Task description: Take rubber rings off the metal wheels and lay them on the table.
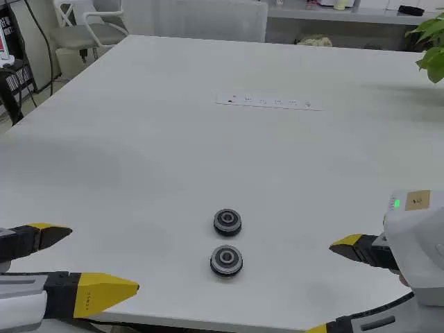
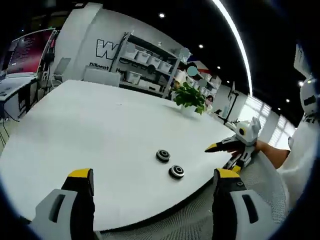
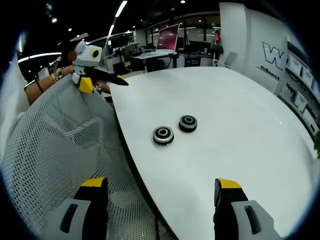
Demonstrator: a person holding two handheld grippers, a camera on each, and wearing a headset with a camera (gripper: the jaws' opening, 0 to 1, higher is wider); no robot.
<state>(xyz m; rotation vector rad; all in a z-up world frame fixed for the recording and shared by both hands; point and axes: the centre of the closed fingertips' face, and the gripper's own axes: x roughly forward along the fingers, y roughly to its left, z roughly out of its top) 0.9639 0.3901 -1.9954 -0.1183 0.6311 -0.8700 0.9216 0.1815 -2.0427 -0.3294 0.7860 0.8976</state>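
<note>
The white table (image 1: pixel 139 173) carries two wheels near the middle of its front edge. The near wheel (image 1: pixel 226 260) lies flat close to that edge. The far wheel (image 1: pixel 227 221) lies just behind it, and the two do not touch. Each wheel has its black ring (image 1: pixel 214 261) on, around the metal middle. Further back, toward the far edge, a socket strip (image 1: pixel 269 103) is set into the worktop. Beyond the far left corner stands a chair (image 1: pixel 87 28). At the far right, the leaves of a plant (image 1: pixel 431 45) reach in.

The left gripper (image 1: pixel 103 258) hangs at the front edge, to the left of the wheels. Its yellow-tipped jaws are wide apart and hold nothing. The right gripper (image 1: pixel 320 286) is at the front edge to the right of the wheels. Its jaws are also wide and touch nothing. Both grippers are well apart from the wheels.
</note>
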